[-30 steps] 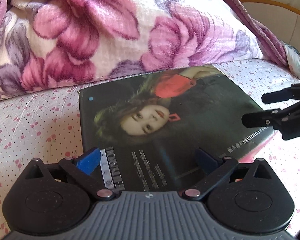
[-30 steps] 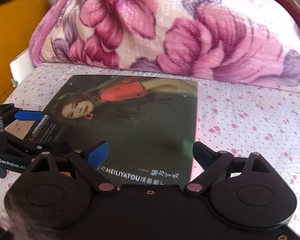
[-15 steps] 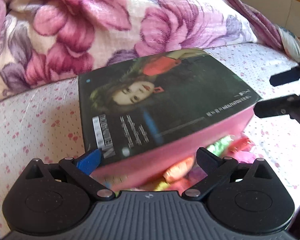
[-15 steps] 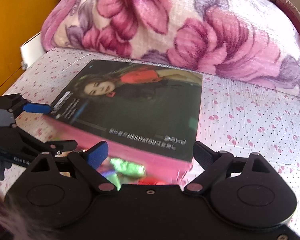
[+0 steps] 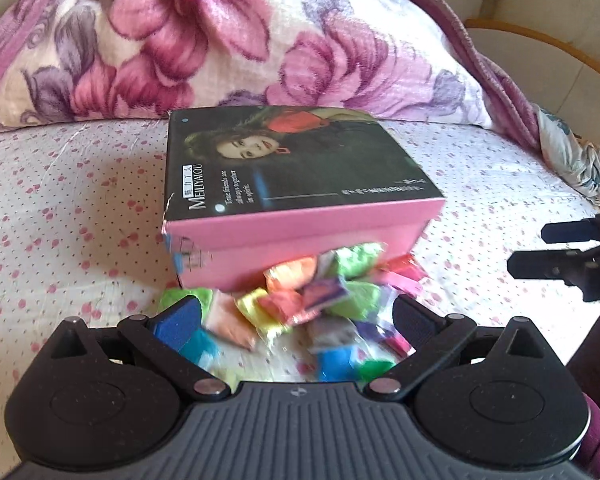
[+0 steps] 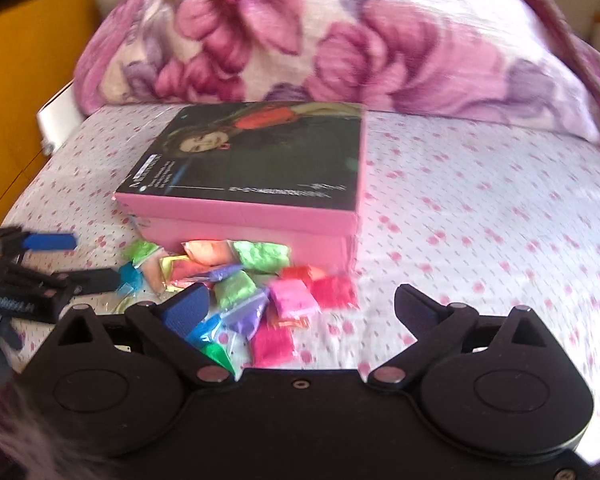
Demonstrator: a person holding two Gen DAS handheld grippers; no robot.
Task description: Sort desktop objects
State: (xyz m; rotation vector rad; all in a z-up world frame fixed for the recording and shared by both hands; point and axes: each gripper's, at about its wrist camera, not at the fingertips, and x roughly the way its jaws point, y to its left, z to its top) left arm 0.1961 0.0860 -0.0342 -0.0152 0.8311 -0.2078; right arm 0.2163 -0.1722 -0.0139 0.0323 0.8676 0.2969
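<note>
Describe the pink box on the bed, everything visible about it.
The pink box looks like cardboard, with pink side walls and a dark glossy lid printed with a portrait and the word MEILIYATOU. The lid is on, and one near corner looks slightly torn. It sits flat on the dotted bedsheet, in front of the floral blanket. Colourful small packets lie heaped against its near side. Neither hand-held gripper touches it.

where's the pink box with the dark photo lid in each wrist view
Left wrist: the pink box sits centre frame, just beyond the heap of coloured packets.
Right wrist: the same box sits left of centre, behind the packets.
Shared landmark: the floral blanket lies bunched behind the box in both views.
</note>
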